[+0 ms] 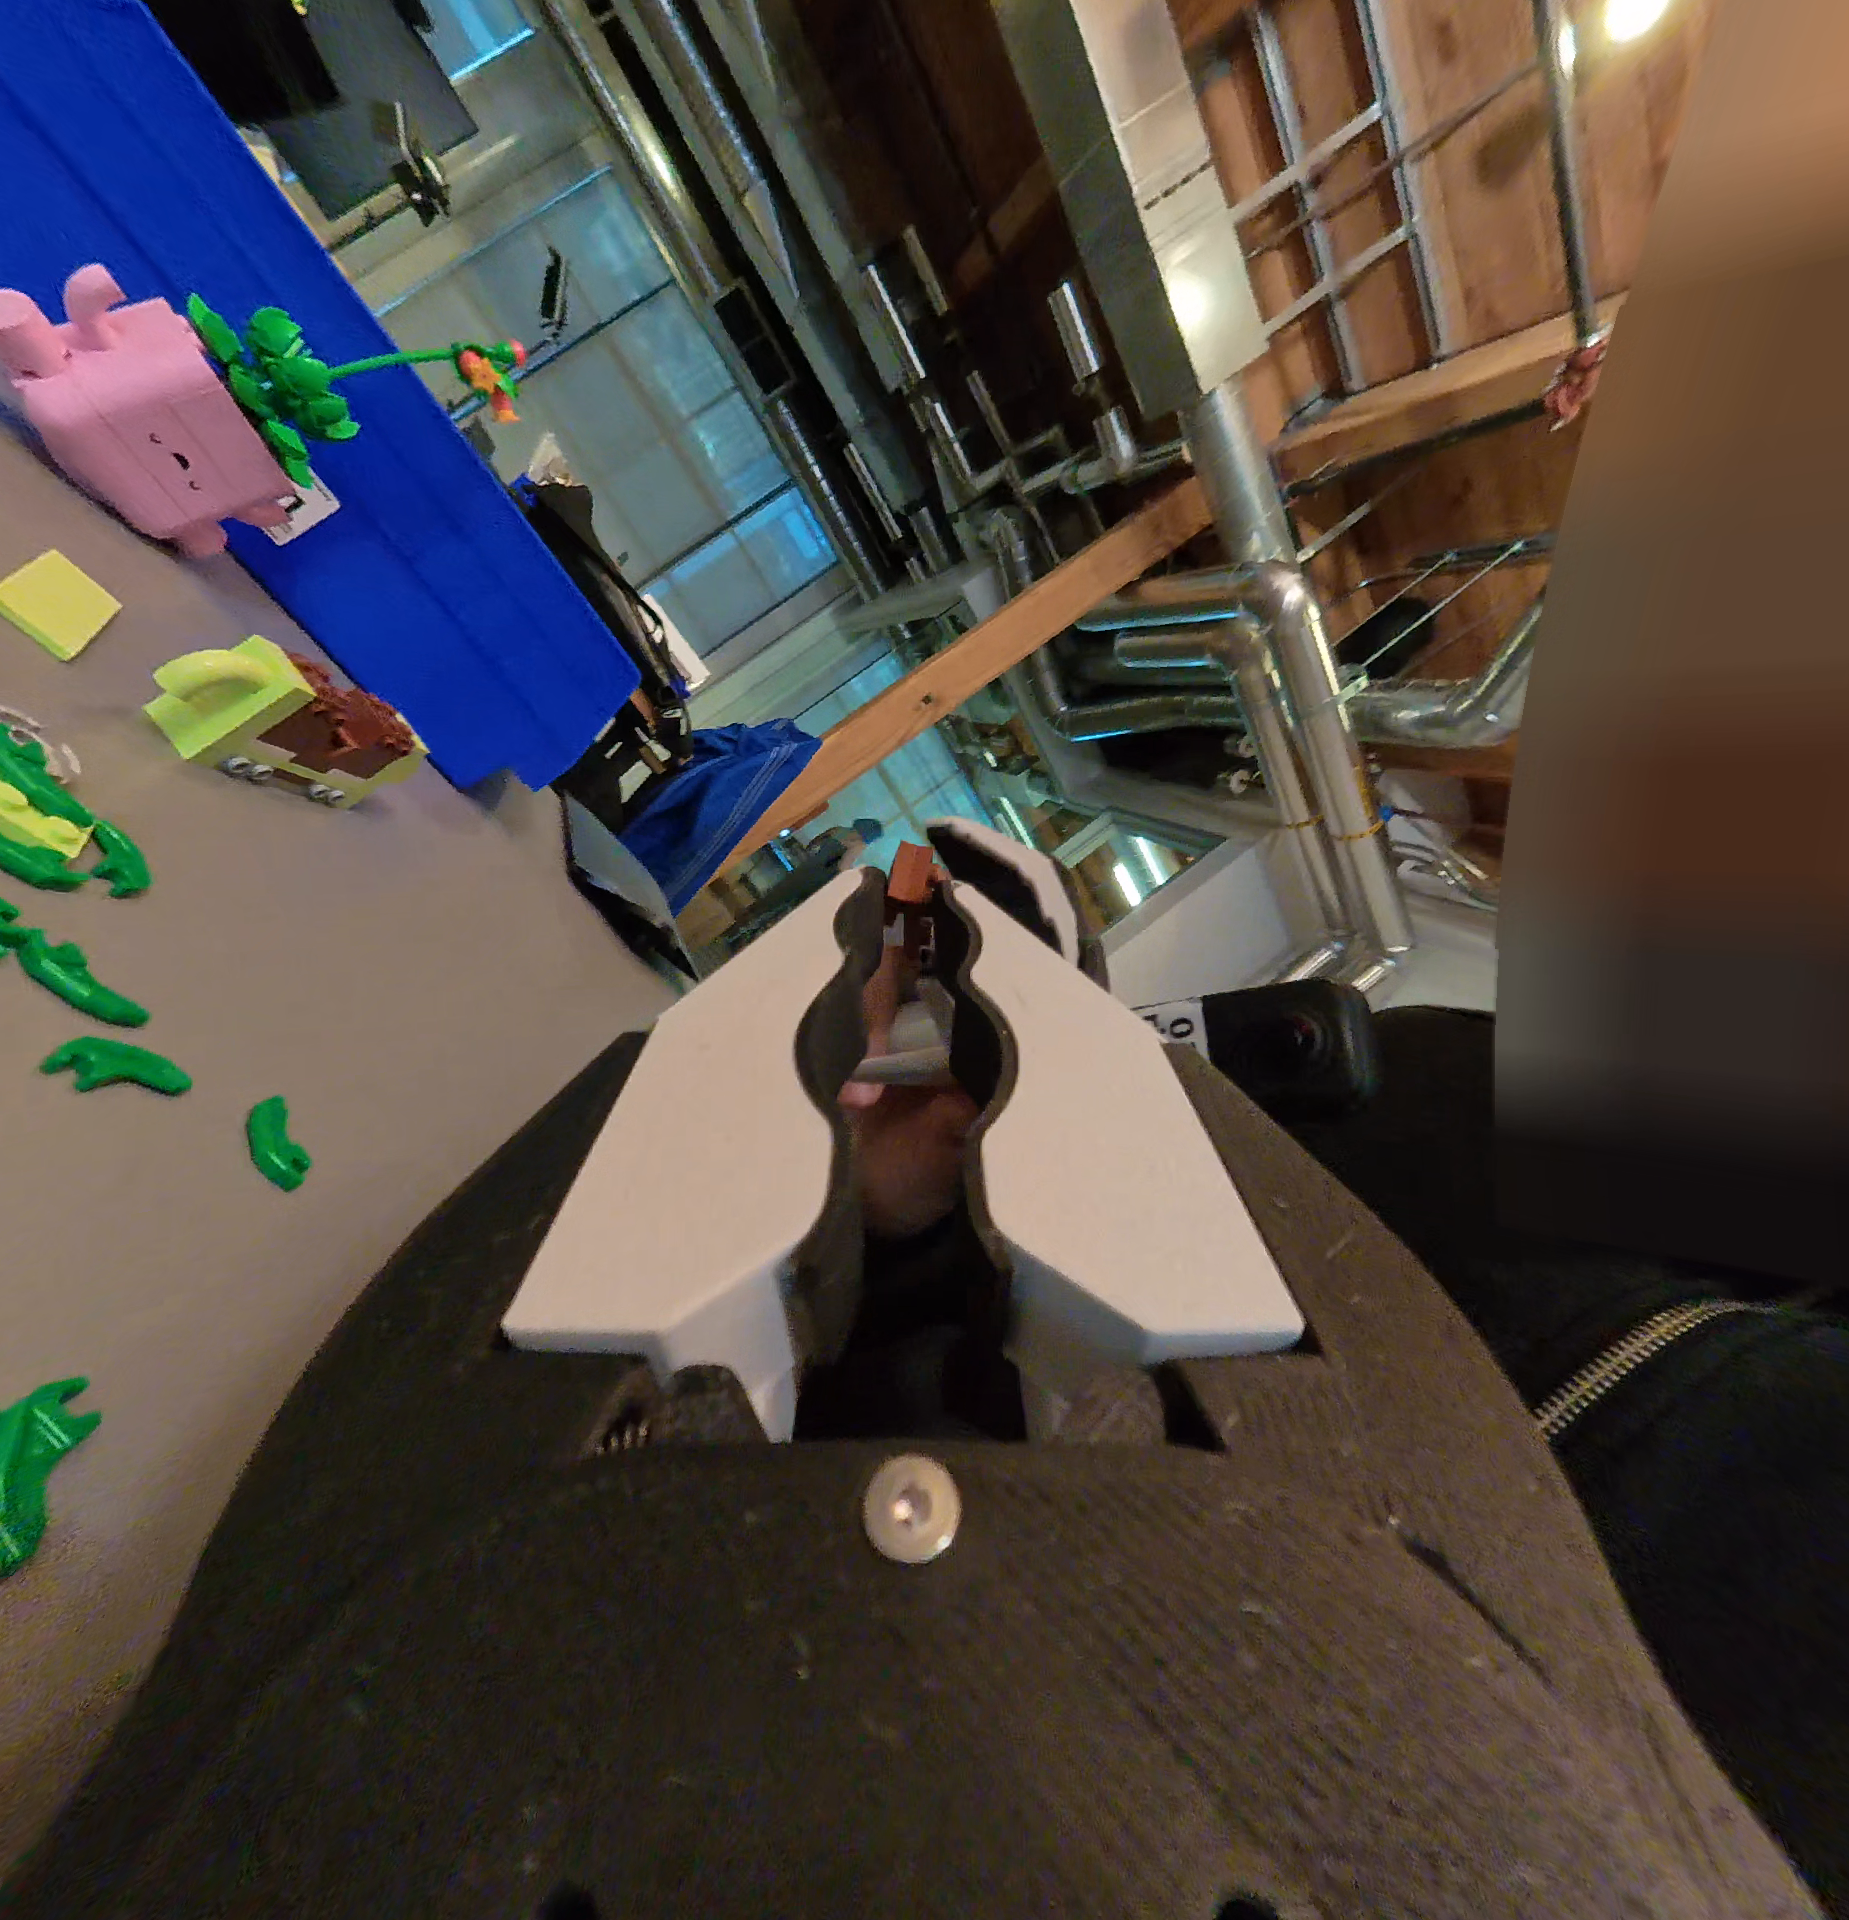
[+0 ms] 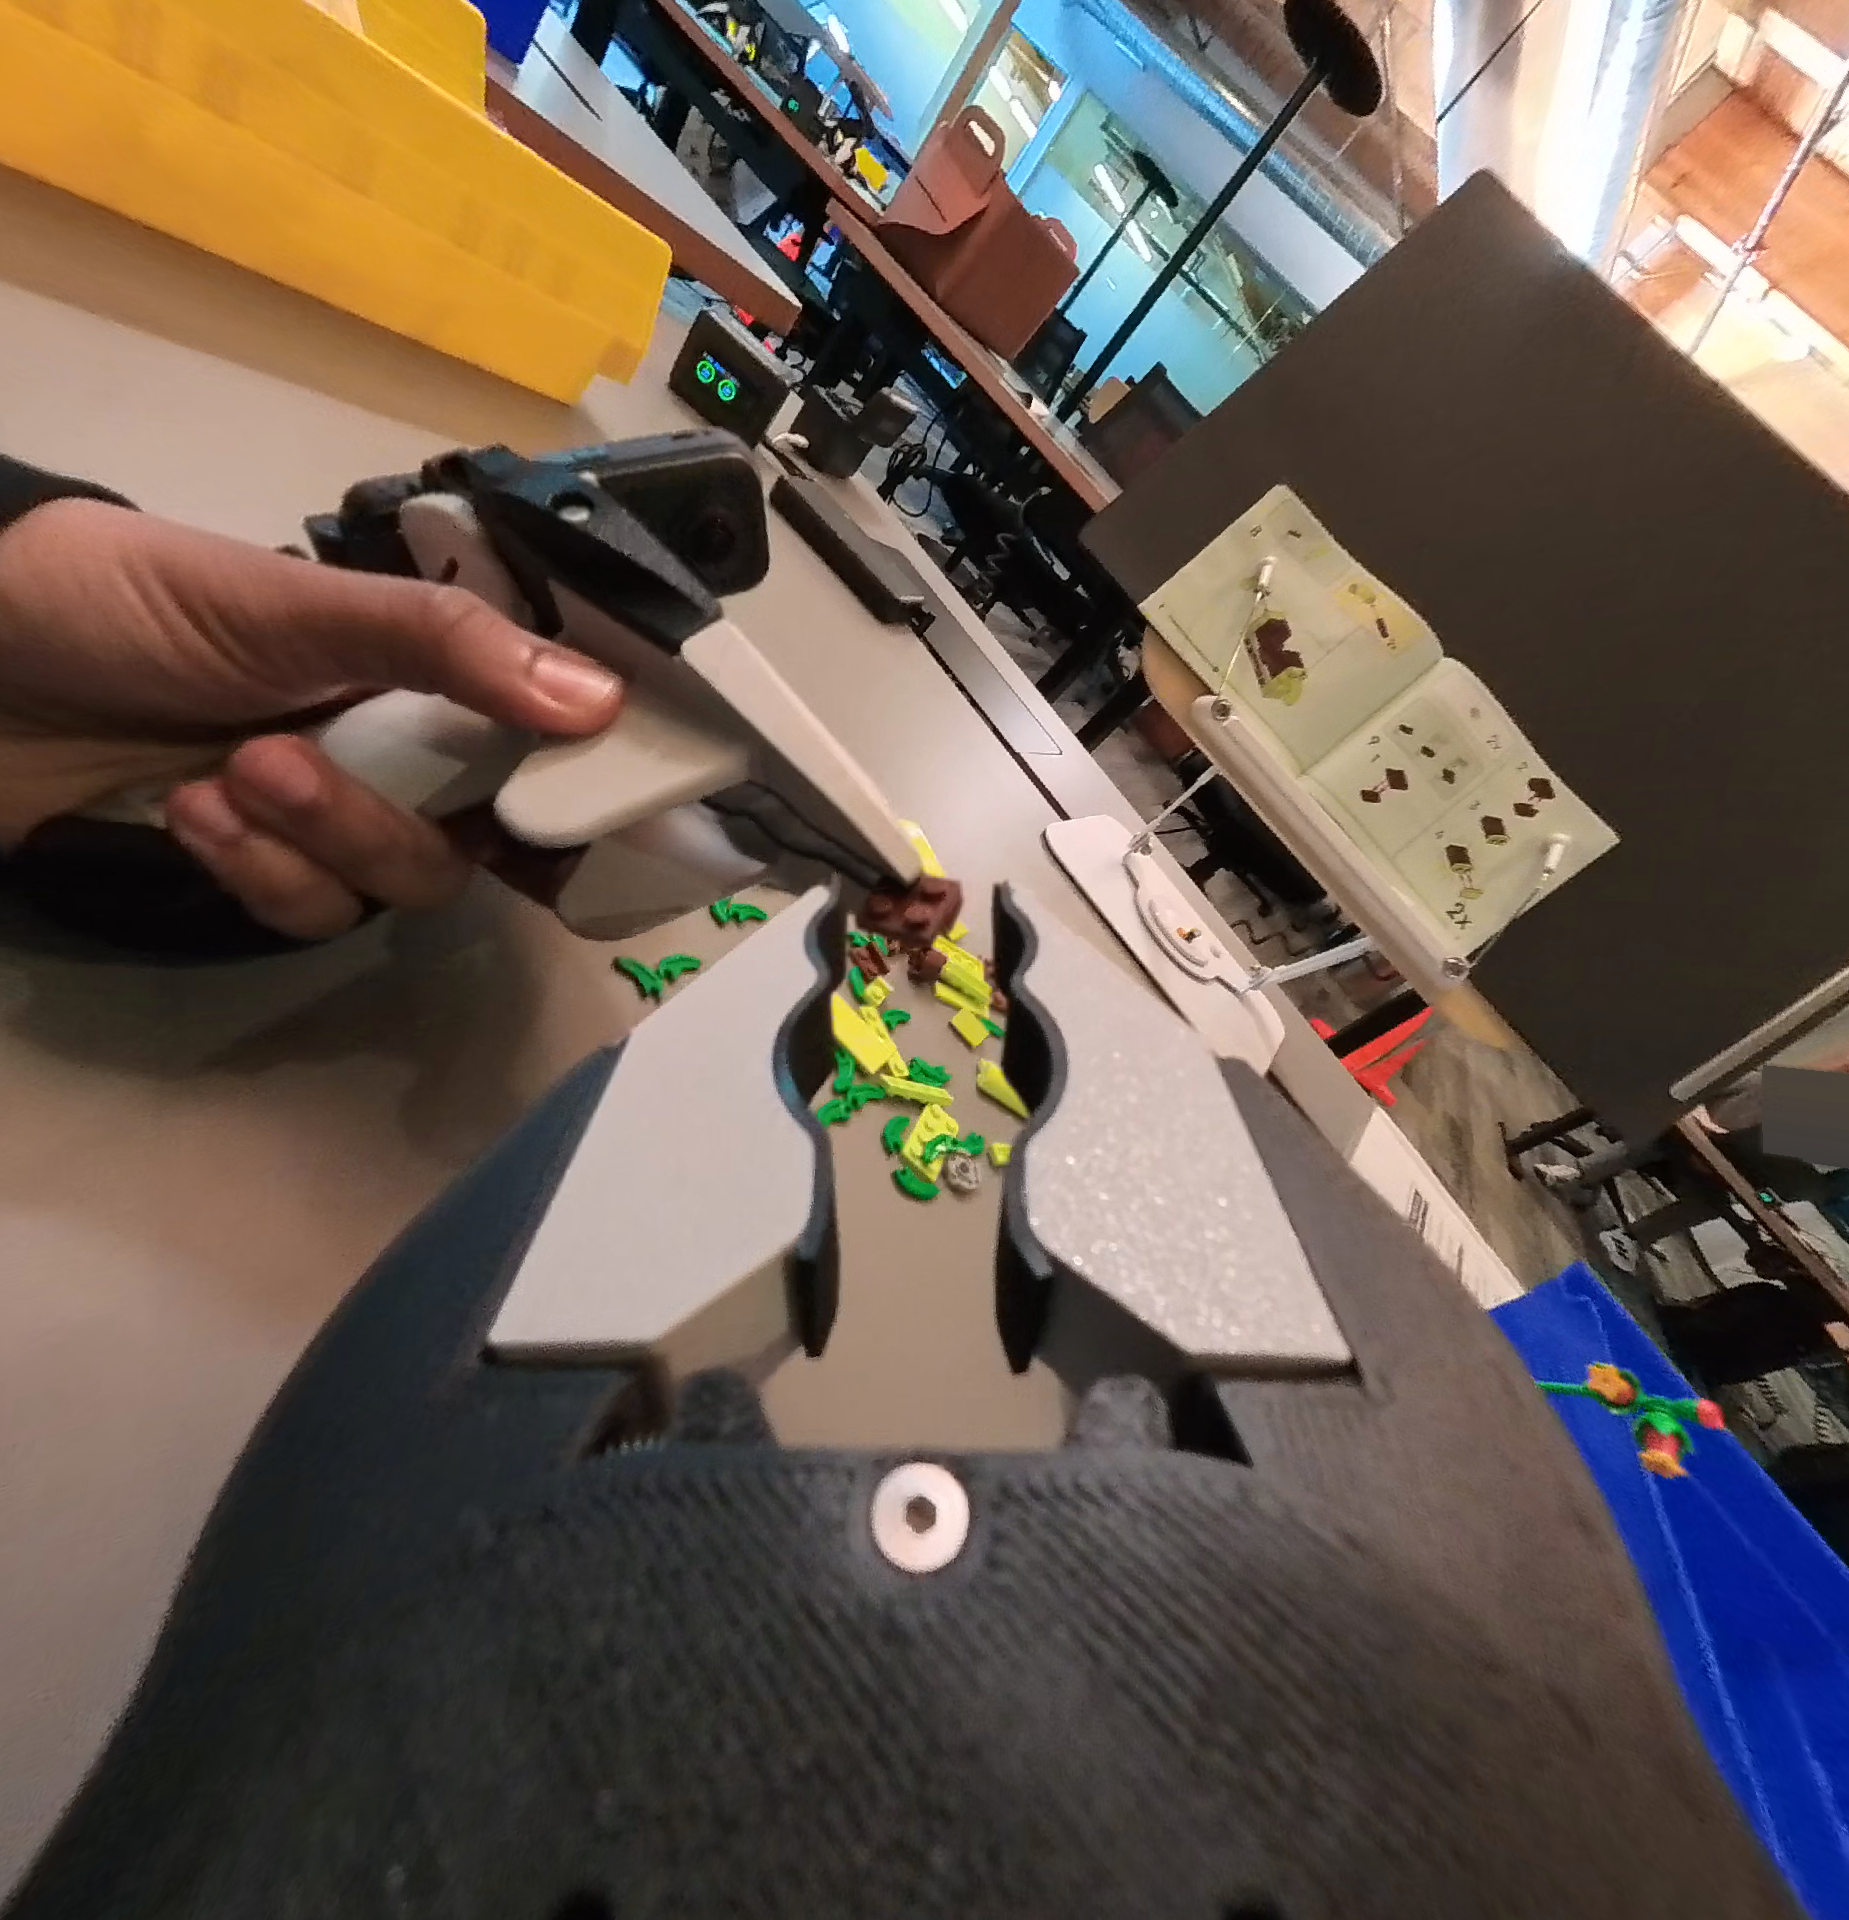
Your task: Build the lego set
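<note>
Broadly, the grey bench point(image 2: 120, 1195) carries a yellow bin point(image 2: 307, 197) at its far side, with a blue bin point(image 1: 307, 436) and a dark panel point(image 2: 1522, 644) holding the open instruction booklet point(image 2: 1387, 707) on a stand. A pink brick figure point(image 1: 141, 416) and a lime-and-brown build point(image 1: 286, 727) sit near the blue bin. The left tool point(image 2: 904, 878), held in a hand point(image 2: 234, 707), is pinching a small brown brick assembly point(image 2: 915, 904) above the bench. The right tool point(image 2: 915, 914) is spread, empty, just beside that assembly. Loose green and lime pieces point(image 2: 920, 1091) lie scattered beneath.
</note>
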Tool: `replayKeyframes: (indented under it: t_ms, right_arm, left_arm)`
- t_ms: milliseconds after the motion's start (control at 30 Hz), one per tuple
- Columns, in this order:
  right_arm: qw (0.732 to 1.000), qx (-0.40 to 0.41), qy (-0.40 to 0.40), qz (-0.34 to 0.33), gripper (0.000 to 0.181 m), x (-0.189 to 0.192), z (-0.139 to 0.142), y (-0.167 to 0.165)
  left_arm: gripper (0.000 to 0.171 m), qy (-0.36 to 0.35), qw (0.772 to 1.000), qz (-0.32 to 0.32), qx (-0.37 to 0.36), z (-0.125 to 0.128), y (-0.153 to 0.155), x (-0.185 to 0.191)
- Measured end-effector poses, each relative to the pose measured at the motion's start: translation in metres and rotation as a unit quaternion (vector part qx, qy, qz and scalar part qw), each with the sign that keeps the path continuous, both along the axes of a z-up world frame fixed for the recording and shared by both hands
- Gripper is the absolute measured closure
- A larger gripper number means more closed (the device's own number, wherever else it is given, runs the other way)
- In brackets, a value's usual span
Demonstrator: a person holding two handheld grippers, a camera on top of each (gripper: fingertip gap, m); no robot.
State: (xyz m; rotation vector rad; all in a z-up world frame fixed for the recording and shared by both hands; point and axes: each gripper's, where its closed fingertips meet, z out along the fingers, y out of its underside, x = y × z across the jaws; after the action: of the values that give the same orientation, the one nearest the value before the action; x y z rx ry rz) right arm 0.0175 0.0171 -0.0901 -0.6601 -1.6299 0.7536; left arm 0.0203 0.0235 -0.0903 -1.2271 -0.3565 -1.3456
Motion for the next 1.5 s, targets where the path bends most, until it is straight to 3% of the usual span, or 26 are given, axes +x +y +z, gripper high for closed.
replayKeyframes:
  t_ms: [67,167,233,300,433,533,733,1167,1500]
  right_arm:
    - [1.0,0.003,-0.003,0.005,0.164,0.002,0.0,0.0]
    - [1.0,0.001,-0.004,0.011,0.162,0.005,0.001,-0.001]
    - [0.998,-0.05,-0.019,0.034,0.151,0.006,0.001,-0.005]
    - [0.987,-0.138,-0.04,0.069,0.154,0.009,0.005,-0.009]
    - [0.923,-0.337,-0.084,0.164,0.167,0.021,0.024,-0.013]
    - [0.875,-0.427,-0.086,0.209,0.177,0.029,0.04,-0.007]
    - [0.879,-0.417,-0.104,0.205,0.165,0.03,0.032,-0.01]
    - [0.896,-0.385,-0.123,0.186,0.176,0.027,0.024,-0.011]
    - [0.848,-0.463,-0.12,0.229,0.177,0.033,0.028,-0.01]
  left_arm:
    - [0.166,-0.002,1.0,-0.003,0.003,0.001,0.0,0.002]
    - [0.166,-0.022,0.999,-0.017,0.019,0.004,-0.001,0.005]
    - [0.166,-0.023,0.998,-0.024,0.048,0.012,-0.005,0.007]
    - [0.167,-0.001,0.997,-0.034,0.071,0.019,-0.01,0.014]
    - [0.167,0.051,0.993,-0.039,0.1,0.027,-0.016,0.024]
    - [0.167,0.06,0.992,-0.04,0.108,0.029,-0.018,0.026]
    - [0.167,0.063,0.991,-0.044,0.11,0.029,-0.017,0.029]
    - [0.166,0.076,0.991,-0.041,0.1,0.027,-0.016,0.03]
    - [0.165,0.153,0.984,-0.02,0.087,0.03,-0.017,0.037]
